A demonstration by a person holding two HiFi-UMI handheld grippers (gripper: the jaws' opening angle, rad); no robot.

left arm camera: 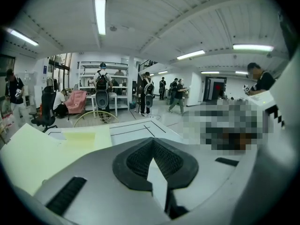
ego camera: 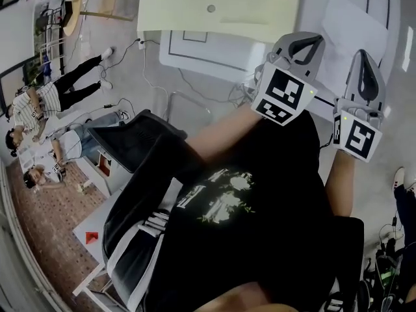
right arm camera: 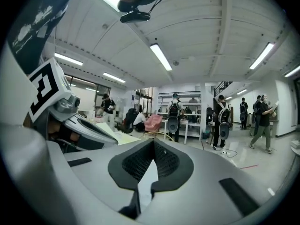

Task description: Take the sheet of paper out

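You stand in a bright white workshop: strip lights run along the ceiling, a shelf rack stands at the back, a pink chair sits beside it, cables trail over the grey floor.

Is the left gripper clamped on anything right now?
No: in the left gripper view, the left gripper has its jaws together with nothing between them, pointing out across the room.

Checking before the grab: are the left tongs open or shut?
Shut: in the left gripper view the left tongs meet at their tips, with nothing held between them.
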